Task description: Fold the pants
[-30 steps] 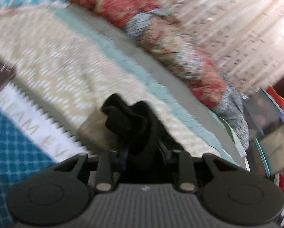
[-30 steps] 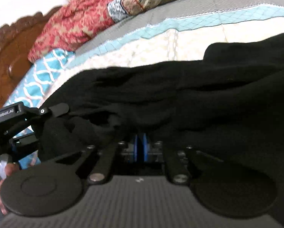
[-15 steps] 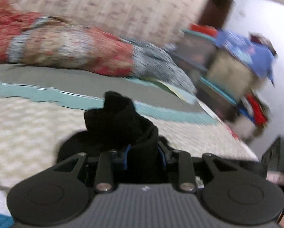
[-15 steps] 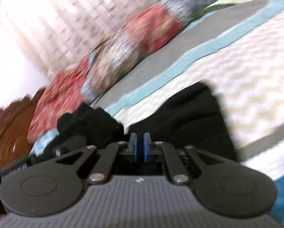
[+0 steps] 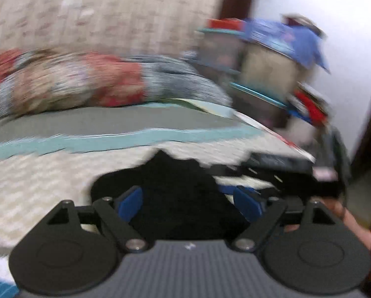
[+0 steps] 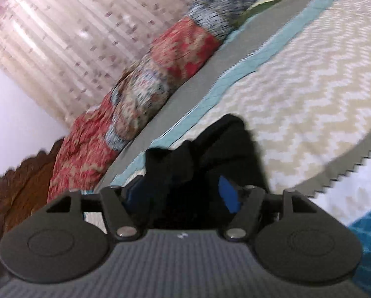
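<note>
The black pants lie bunched on the cream zigzag bedspread. In the left wrist view my left gripper is open, its blue pads spread on either side of the black cloth. In the right wrist view the pants sit in a rumpled heap just ahead, and my right gripper is open with the cloth between its spread blue pads. The other gripper shows at the right of the left wrist view. Both views are blurred.
A red and grey patterned quilt roll lies along the far side of the bed. Stacked boxes and clutter stand past the bed's end. A carved wooden headboard is at the left. A curtain hangs behind.
Both grippers were shut on the black pants and have opened. The pants have dropped onto the bedspread. Both cameras swung round sharply.
</note>
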Tool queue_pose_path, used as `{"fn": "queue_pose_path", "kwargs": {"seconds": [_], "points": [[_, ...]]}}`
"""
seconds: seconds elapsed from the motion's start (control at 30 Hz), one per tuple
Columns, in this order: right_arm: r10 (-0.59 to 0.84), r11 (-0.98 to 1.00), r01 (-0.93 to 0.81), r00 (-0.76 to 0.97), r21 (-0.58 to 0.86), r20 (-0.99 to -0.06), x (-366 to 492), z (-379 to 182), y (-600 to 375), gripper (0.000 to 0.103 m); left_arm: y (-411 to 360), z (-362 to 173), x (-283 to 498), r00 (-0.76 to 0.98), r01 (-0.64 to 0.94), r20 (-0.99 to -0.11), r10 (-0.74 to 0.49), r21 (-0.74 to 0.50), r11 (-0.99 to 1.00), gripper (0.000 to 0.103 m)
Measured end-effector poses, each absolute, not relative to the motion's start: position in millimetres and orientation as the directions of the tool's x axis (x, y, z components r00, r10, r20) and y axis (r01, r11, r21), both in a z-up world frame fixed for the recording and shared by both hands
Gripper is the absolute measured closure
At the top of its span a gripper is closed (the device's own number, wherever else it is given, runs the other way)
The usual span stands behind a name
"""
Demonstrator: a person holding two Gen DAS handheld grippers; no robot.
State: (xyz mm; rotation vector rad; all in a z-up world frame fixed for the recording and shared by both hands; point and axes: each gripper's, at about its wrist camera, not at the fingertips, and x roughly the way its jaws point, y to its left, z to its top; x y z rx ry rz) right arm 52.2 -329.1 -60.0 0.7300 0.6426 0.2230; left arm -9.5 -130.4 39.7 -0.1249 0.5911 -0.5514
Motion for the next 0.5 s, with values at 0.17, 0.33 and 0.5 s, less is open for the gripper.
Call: {"fn": "queue_pose_path", "kwargs": {"seconds": [0.17, 0.33, 0.5], "points": [[0.407, 0.82, -0.002, 0.704, 0.572, -0.582, 79.8, -58.6, -294.8, 0.073, -88.6, 22.5, 24.8, 0.698, 0.22, -0.557, -0.45, -0.431, 0.875, 0.034], [0.33, 0.877, -0.105, 0.84, 0.468, -0.43, 54.3, -10.7, -298.8, 0.081, -94.6, 17.6, 41.7, 0.698, 0.204, -0.543, -0.467, -0.474, 0.857, 0.038], [0.225, 0.862, 0.088, 0.816, 0.5, -0.533, 50.0, -48.5, -339.8, 0.079, -140.0, 1.0, 60.4, 0.645, 0.293, -0.561, -0.518, -0.444, 0.847, 0.04]]}}
